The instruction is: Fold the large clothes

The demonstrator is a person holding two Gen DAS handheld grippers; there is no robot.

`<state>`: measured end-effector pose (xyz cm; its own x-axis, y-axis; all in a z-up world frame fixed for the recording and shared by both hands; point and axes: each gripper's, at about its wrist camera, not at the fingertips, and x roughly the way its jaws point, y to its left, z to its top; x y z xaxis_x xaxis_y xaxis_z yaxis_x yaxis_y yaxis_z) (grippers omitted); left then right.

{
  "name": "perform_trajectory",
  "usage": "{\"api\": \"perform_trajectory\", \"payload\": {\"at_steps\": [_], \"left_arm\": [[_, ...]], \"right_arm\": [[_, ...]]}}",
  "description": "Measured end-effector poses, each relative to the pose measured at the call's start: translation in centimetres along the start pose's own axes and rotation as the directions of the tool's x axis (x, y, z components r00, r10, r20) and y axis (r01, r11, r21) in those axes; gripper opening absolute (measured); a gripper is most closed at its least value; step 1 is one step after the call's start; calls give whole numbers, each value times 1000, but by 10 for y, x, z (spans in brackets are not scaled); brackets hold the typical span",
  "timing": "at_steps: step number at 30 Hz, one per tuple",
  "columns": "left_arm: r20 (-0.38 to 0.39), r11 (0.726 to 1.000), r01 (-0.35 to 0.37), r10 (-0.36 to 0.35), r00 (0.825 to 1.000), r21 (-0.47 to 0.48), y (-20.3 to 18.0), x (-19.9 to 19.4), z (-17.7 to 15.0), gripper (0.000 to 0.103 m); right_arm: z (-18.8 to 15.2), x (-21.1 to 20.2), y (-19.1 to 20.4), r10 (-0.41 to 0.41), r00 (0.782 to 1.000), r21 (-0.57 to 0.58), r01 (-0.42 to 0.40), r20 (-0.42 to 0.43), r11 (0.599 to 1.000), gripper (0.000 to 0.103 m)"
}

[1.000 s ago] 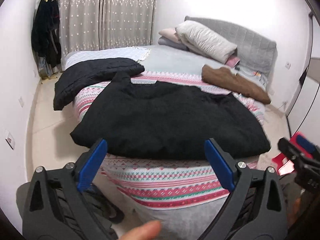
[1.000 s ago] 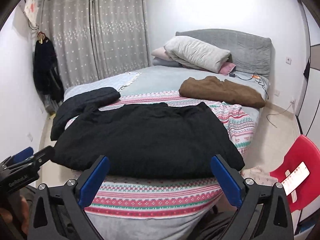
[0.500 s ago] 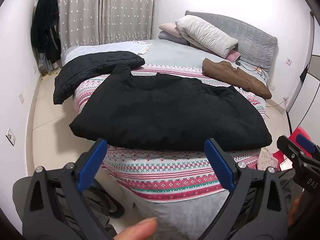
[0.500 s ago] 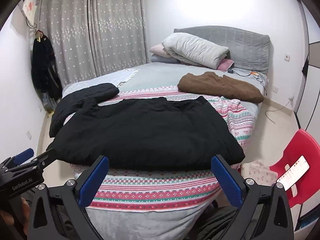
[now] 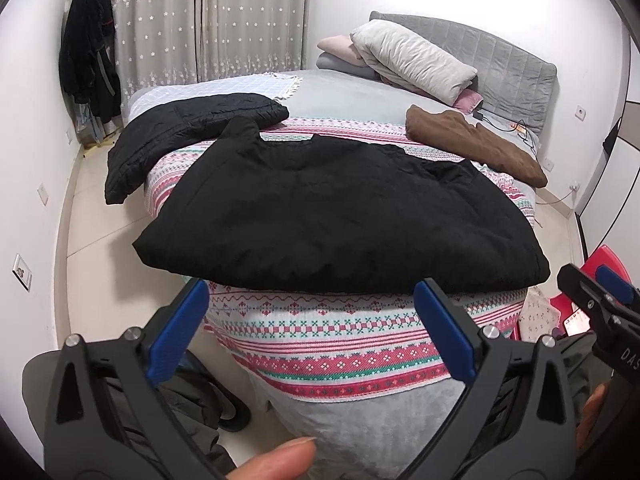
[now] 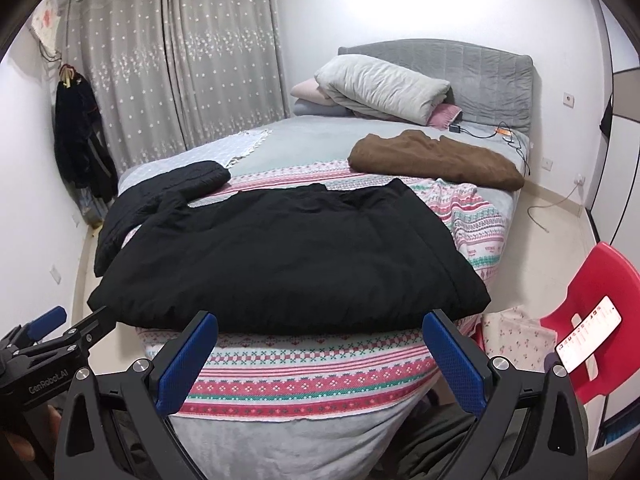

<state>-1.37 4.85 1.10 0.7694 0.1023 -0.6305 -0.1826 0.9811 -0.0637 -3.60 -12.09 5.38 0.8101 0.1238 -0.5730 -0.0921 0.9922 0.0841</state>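
Right wrist view: "GenRobot.AI" printed on left gripper (image 6: 60,322) at lower left; right gripper (image 6: 320,344) spread apart, left likewise; black jacket (image 6: 288,256) flat on bed (image 6: 320,368), centre frame.

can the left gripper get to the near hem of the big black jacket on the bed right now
Probably yes. The left gripper is open and empty, pointed at the black jacket, whose near hem lies exposed at the bed edge with nothing between them.

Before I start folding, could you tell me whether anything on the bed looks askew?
Yes: the large black padded jacket has one sleeve stretched off the bed's left edge, dangling over the floor, while the rest lies flat on the striped patterned blanket.
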Motion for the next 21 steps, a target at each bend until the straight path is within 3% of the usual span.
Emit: {"api": "perform_trajectory", "payload": {"at_steps": [21], "left_arm": [[-29, 1000, 3, -2, 1000, 14, -8, 10, -4, 102]], "right_arm": [[-4, 9, 7, -37, 999, -31, 36, -25, 999, 103]]}}
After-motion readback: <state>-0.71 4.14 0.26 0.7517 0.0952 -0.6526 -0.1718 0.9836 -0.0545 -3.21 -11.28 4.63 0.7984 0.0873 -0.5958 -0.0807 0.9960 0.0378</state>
